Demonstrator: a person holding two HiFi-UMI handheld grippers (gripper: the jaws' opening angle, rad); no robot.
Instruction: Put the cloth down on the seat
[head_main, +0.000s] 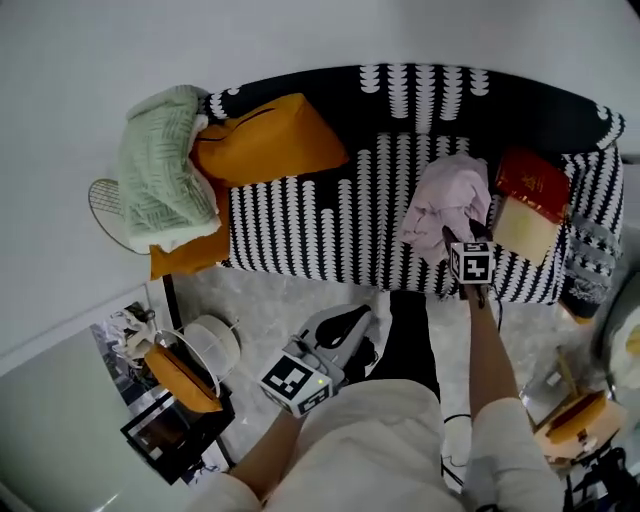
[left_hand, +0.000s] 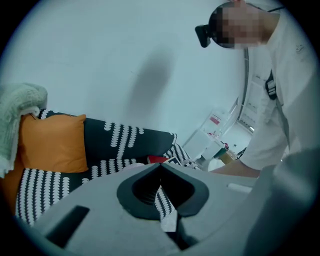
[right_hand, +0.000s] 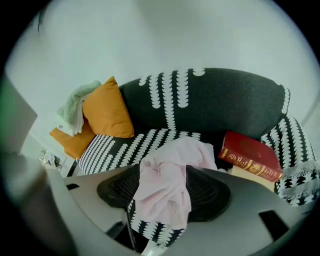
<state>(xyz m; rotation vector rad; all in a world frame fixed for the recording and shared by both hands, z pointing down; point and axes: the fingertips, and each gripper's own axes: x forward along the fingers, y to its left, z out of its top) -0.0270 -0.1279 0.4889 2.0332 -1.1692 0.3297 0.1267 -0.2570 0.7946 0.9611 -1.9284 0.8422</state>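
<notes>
Head view: looks steeply down on a black sofa (head_main: 300, 95) patterned in white. Finds the pink cloth (head_main: 445, 205) crumpled in a loose heap on the seat (head_main: 320, 225), toward the right end and close to the front edge. Shows a red book (head_main: 532, 182) just beside the heap at the seat's right end, with a cream block (head_main: 522, 230) touching the book on its front side. At the left end, shows an orange cushion (head_main: 265, 140) leaning into the back corner and a green blanket (head_main: 160, 165) draped over the left arm.

Places the right gripper (head_main: 465, 235) above the front edge of the seat, at the near right side of the heap, pointing down toward it. Places the left gripper (head_main: 360, 322) lower, in front of the sofa over the pale floor (head_main: 250, 295), well apart from the cloth.

Right gripper view: gives both jaws spread wide, dark pads standing either side of the heap. Frames the cloth in the gap, resting on the patterned upholstery, no fold pinched.

Left gripper view: gives the jaws drawn together, tips meeting, only a thin slit lower down with sofa pattern behind. Nothing carried.
</notes>
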